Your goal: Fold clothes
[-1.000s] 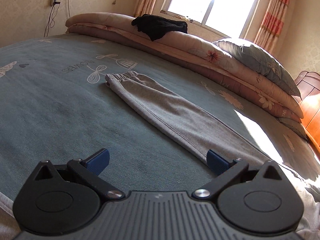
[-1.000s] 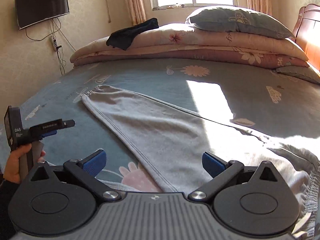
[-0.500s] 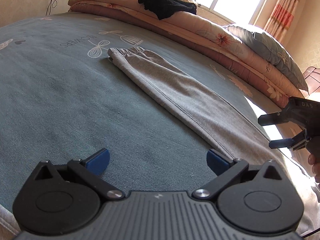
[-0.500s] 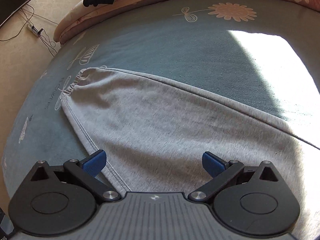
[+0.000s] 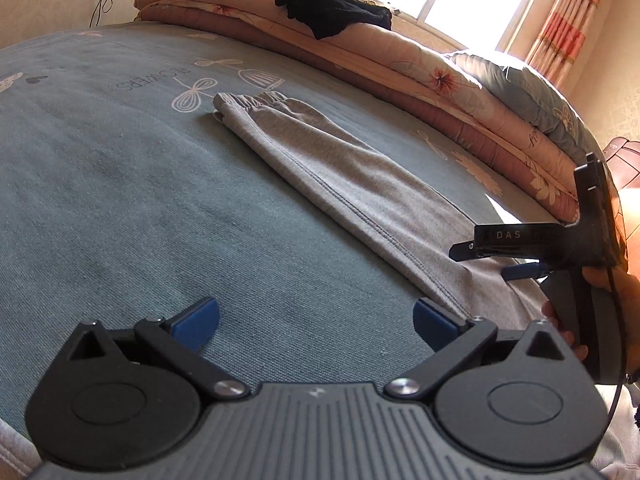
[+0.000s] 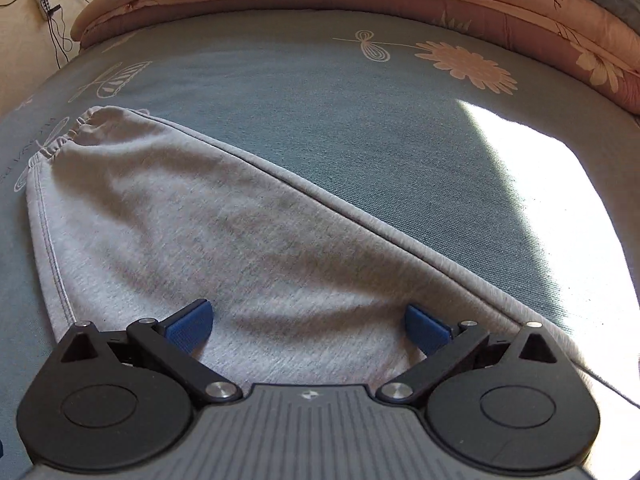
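The grey knit jogging trousers (image 6: pixel 248 248) lie flat on the blue-green printed bed cover (image 5: pixel 120 208), the legs laid one over the other so the garment forms a single long strip. Its gathered cuff end (image 5: pixel 256 100) points away from both tools.

The right gripper (image 6: pixel 306 326) is directly above the cloth, jaws spread wide and empty. Fabric fills the gap between its blue pads (image 6: pixel 188 326), which appear close to the surface; contact cannot be confirmed. This placement suits pinching the cloth near the waist end for a fold toward the cuffs.

The left gripper (image 5: pixel 316 322) is likewise released, with nothing held. It hangs over bare cover, the stitched edge of the trousers lying just off its right pad. It appears positioned to take that near edge.

Beyond the trousers, a black garment (image 5: pixel 336 16) rests on the folded floral quilts (image 5: pixel 420 76), well away from both tools.
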{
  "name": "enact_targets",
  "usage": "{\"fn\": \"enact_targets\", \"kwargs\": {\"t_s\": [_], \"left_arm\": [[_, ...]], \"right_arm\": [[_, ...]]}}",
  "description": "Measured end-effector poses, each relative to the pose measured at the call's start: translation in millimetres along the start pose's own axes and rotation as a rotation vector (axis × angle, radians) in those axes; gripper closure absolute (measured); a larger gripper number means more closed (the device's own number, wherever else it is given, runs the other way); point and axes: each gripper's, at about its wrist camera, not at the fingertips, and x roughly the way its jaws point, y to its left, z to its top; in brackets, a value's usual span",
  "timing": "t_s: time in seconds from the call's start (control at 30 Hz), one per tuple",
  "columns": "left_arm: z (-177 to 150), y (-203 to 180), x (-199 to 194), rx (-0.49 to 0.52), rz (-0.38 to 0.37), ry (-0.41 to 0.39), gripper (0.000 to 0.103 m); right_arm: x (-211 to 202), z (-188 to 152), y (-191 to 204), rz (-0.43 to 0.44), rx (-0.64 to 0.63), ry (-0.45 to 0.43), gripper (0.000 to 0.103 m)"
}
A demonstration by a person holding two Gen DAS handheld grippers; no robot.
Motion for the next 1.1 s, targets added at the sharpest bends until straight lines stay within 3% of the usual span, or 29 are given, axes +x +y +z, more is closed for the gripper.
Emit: {"fn": "enact_targets", "kwargs": {"t_s": [0.07, 0.27, 0.6, 0.7, 0.83, 0.93, 1.1], "left_arm": [[0.1, 1.0, -0.7, -0.004, -0.005, -0.002, 0.001], [0.8, 4.3, 0.0, -0.020, -0.019, -0.005, 0.001], [4.0, 12.5, 0.4, -0.043, -0.046, -0.005, 0.001], [4.4, 13.0, 0.8, -0.046, -0.048, -0.008, 0.001], [4.4, 11.4, 1.5, -0.037, -0.042, -0.010, 0.001], [4.0, 11.0, 1.5, -0.032, -0.041, -0.011, 0.001], [3.8, 13.6, 1.1, -0.042, -0.048, -0.013, 0.001]], "right_arm": [[-4.8, 5.8, 3.6, -0.020, 0.017, 0.021, 0.000], [-30.5, 45.6, 43.5, 0.156, -0.029, -0.061, 0.000], [37.7, 117.6, 110.4, 0.424, 0.099, 0.044, 0.000], [55.6, 122.8, 126.9, 0.408, 0.056, 0.051, 0.000], [67.0, 130.1, 140.5, 0.337, -0.051, -0.024, 0.000], [67.1, 136.0, 143.6, 0.318, -0.040, -0.027, 0.000], [50.6, 140.9, 162.3, 0.464, -0.035, -0.022, 0.000]]}}
